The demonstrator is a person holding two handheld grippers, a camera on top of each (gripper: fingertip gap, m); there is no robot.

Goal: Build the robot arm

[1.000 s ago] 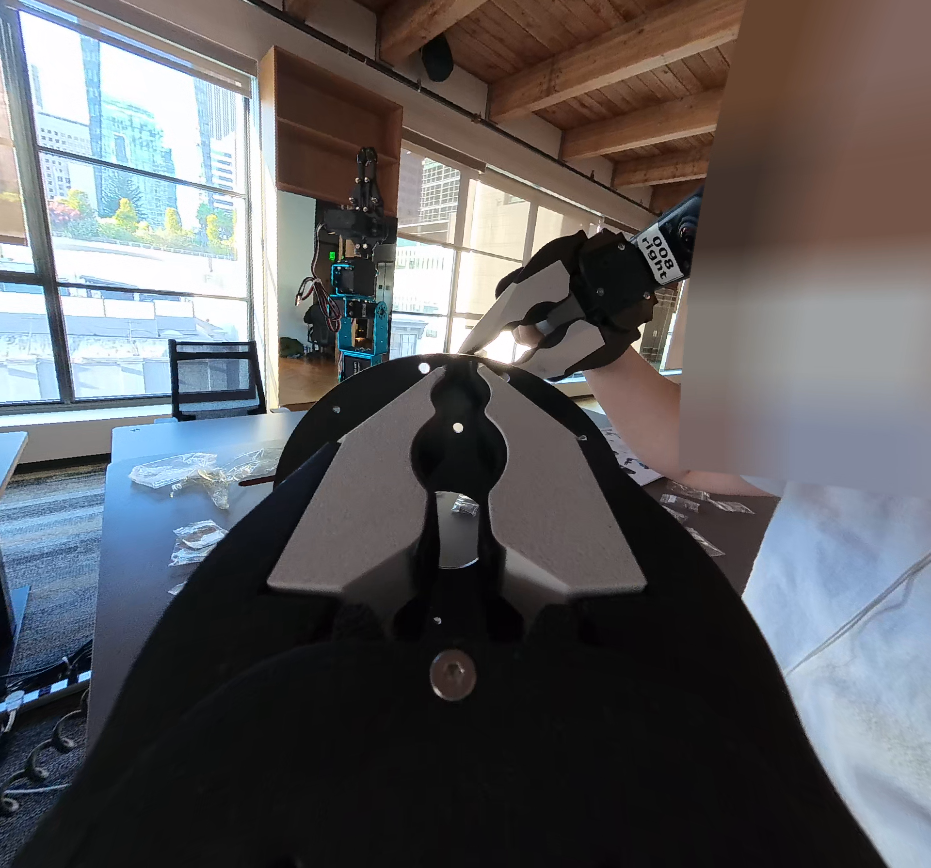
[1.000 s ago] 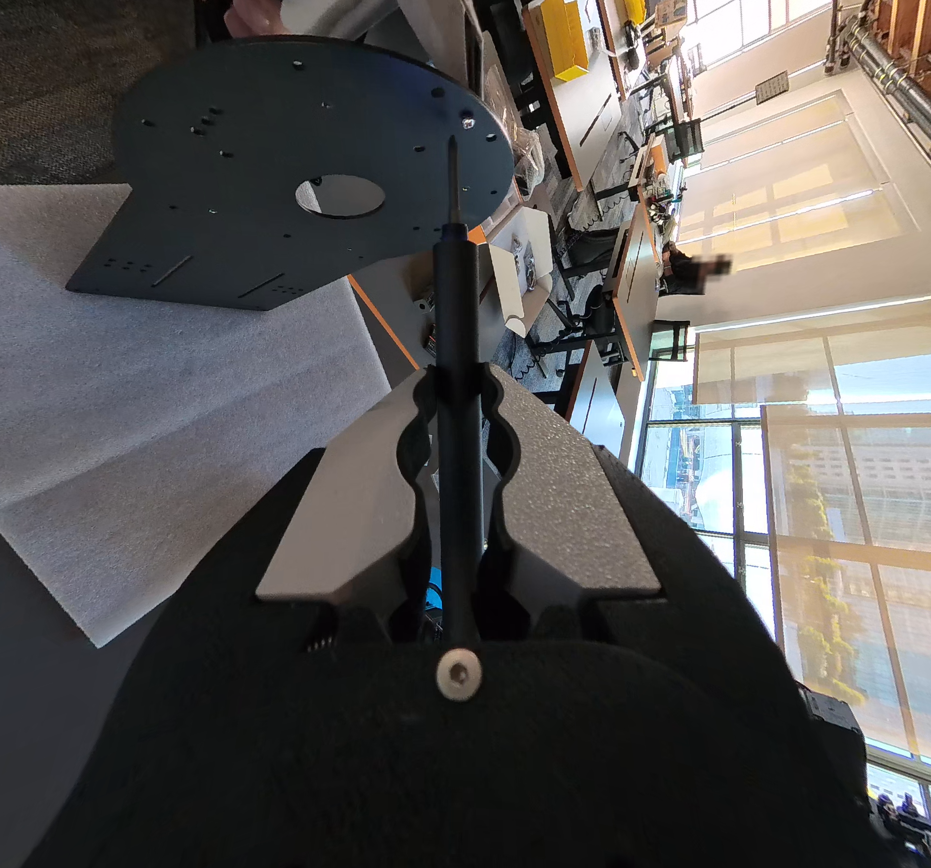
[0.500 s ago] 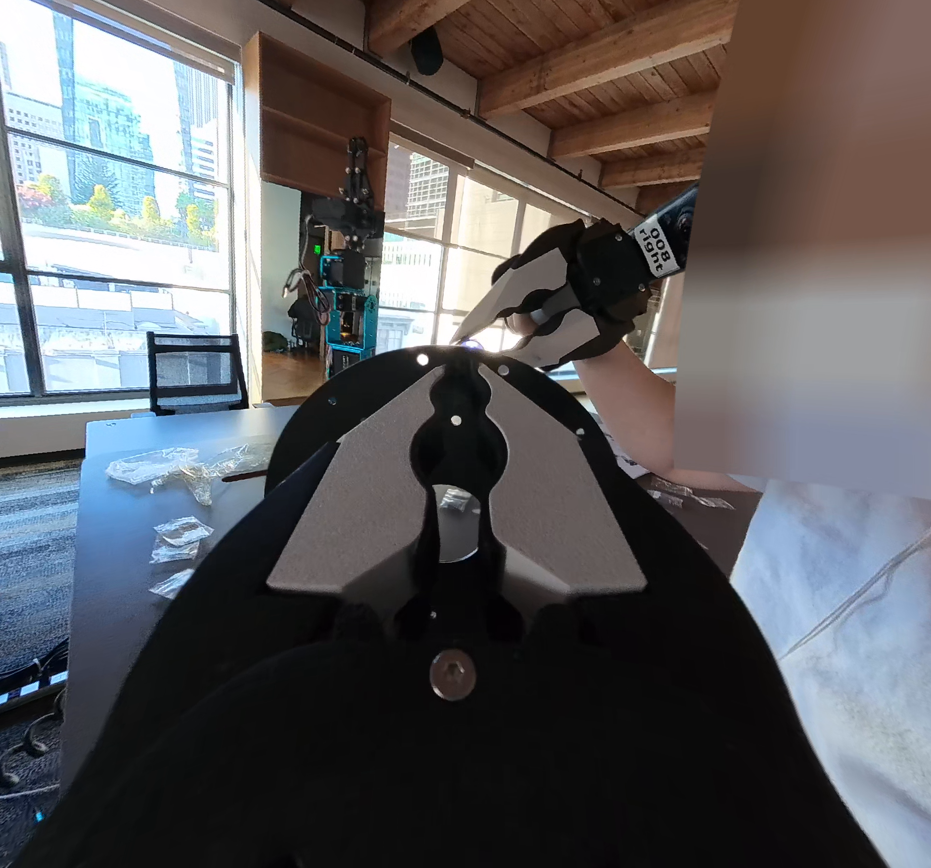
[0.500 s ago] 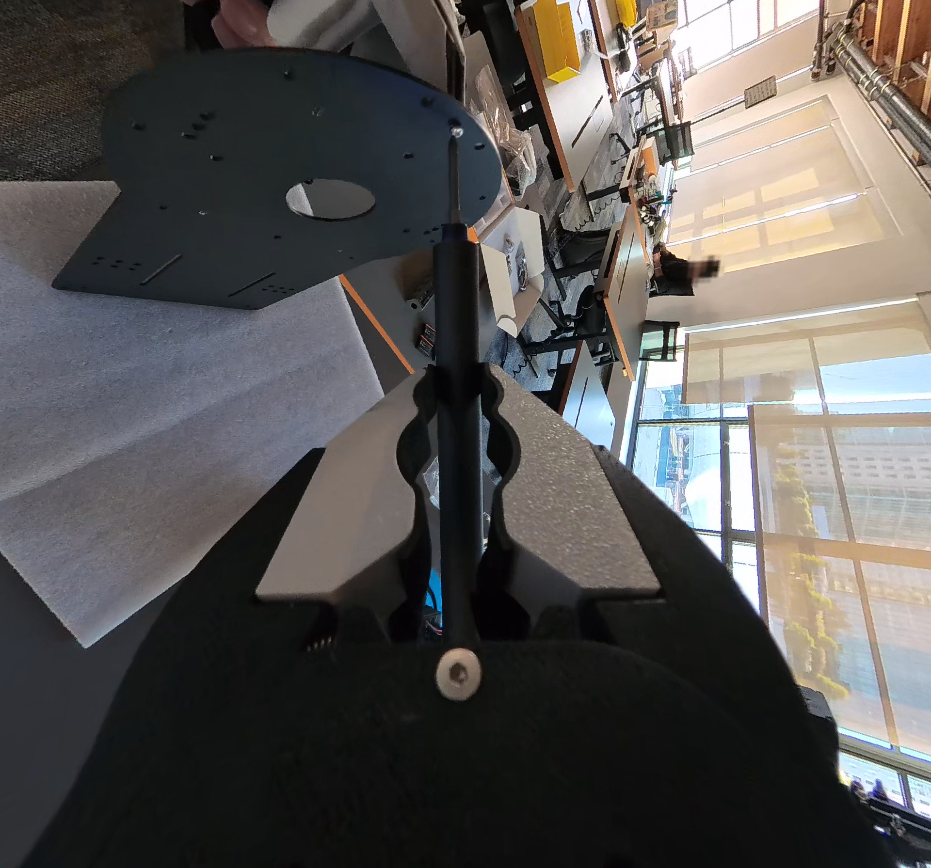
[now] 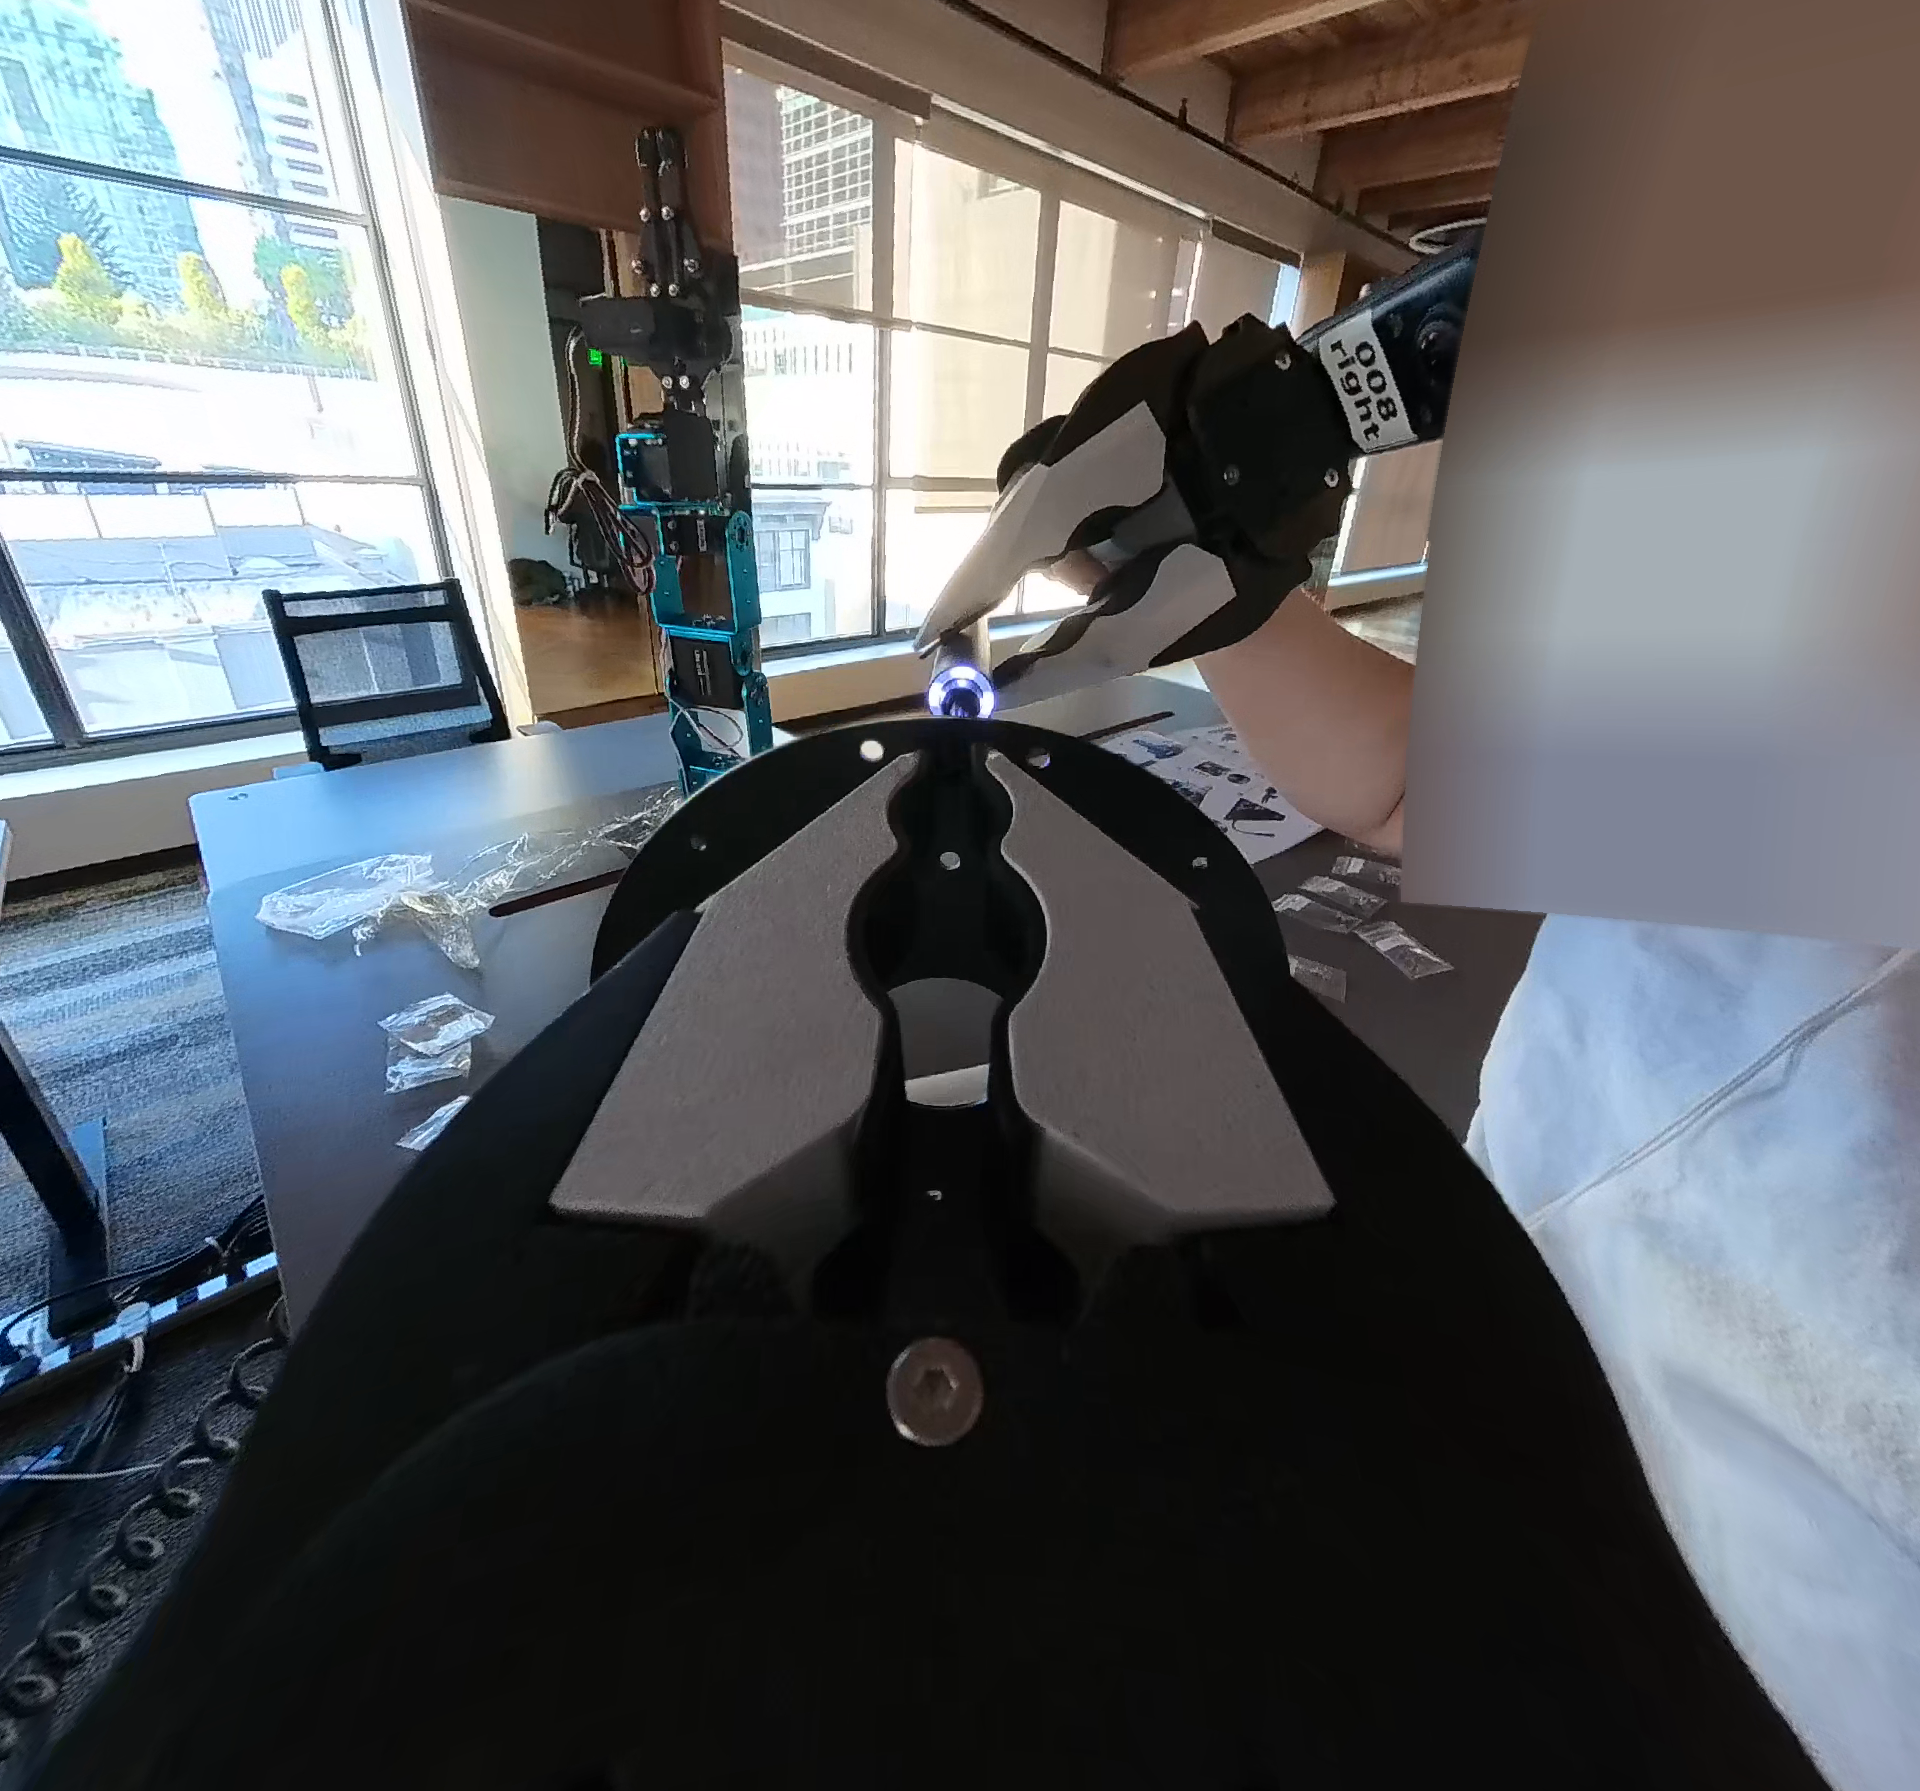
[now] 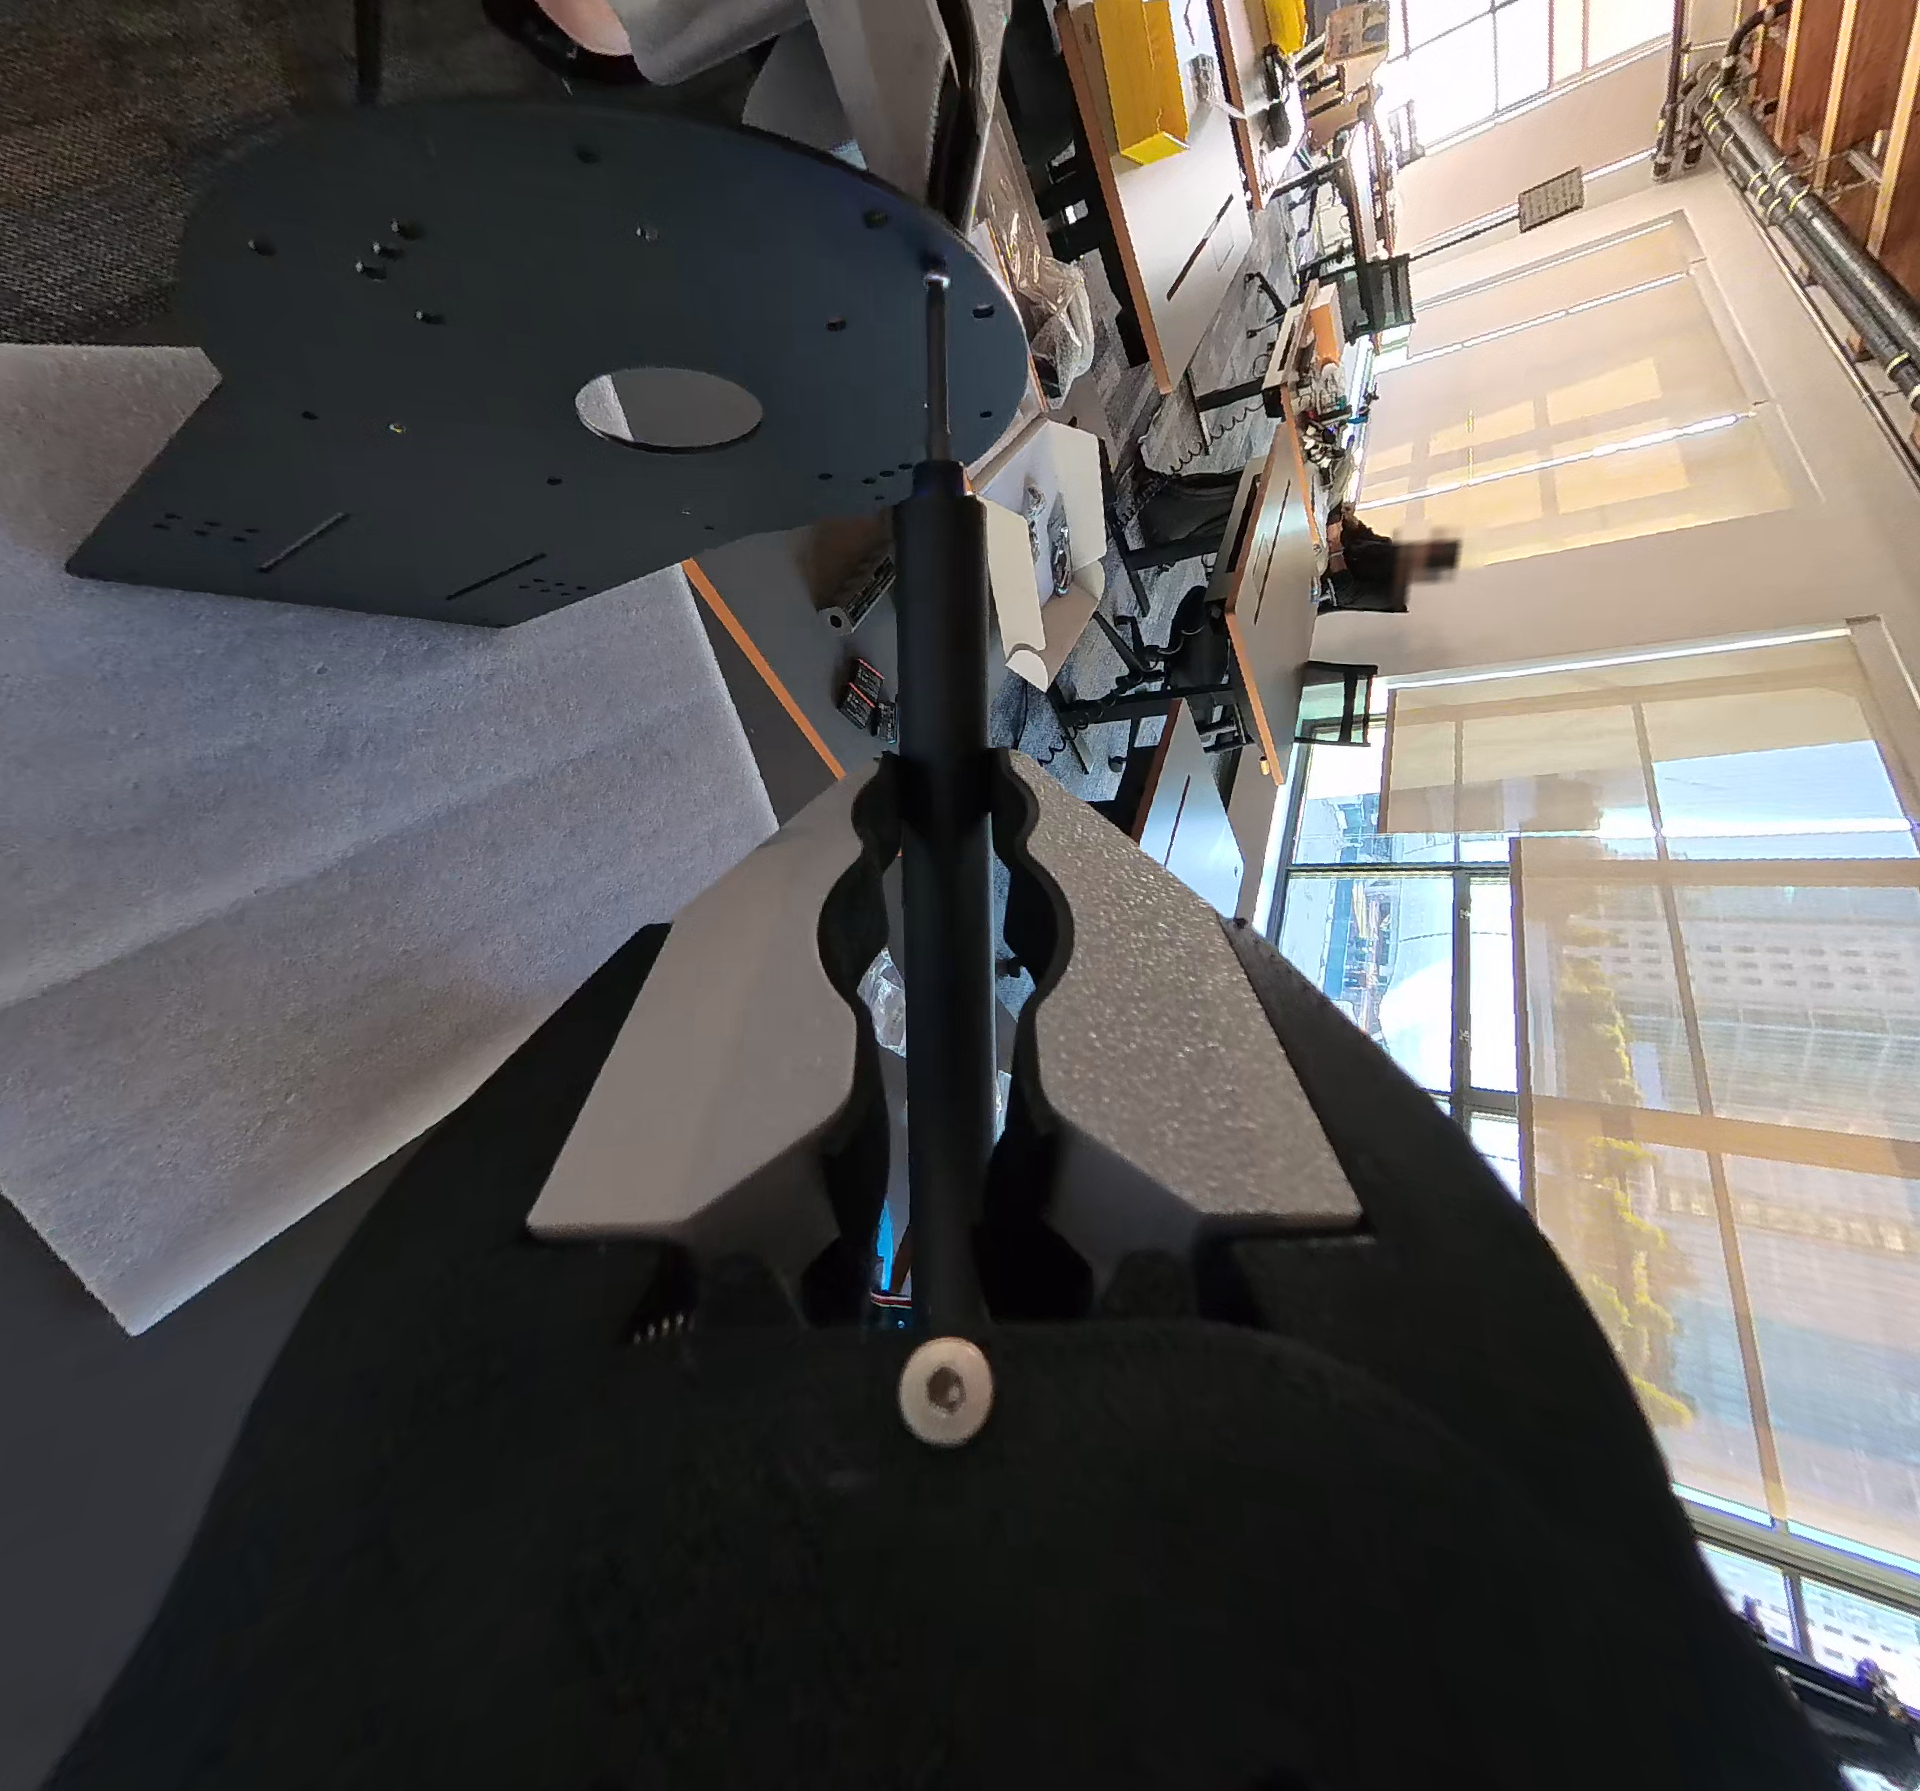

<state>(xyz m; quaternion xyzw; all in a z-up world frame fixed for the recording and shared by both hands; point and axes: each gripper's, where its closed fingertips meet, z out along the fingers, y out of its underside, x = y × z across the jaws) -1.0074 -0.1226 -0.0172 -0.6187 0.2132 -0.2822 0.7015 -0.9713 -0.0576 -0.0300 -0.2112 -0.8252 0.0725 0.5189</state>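
My left gripper (image 5: 951, 765) is shut on a black round metal plate (image 5: 748, 796) and holds it up on edge. In the right wrist view the plate (image 6: 468, 339) has a centre hole, and its flat end rests on a white foam sheet (image 6: 312, 858). My right gripper (image 6: 940, 775) is shut on a slim black electric screwdriver (image 6: 935, 619). The bit's tip sits on a small screw (image 6: 935, 279) at the plate's rim. In the left wrist view the right gripper (image 5: 966, 666) comes in from the upper right, and the screwdriver's ring light (image 5: 961, 692) glows violet.
A grey table (image 5: 312, 1014) holds clear plastic bags (image 5: 353, 900), small parts bags (image 5: 1361, 910) and a printed sheet (image 5: 1216, 785). A blue robot arm (image 5: 696, 515) stands at its far side, with a chair (image 5: 384, 661) behind. A person's white garment (image 5: 1714, 1222) is at the right. Tip to tip, the grippers are about 8 cm apart.
The screwdriver's tip has moved the short way onto the screw at the plate's rim. Its ring light now shows lit. The plate has tilted slightly.
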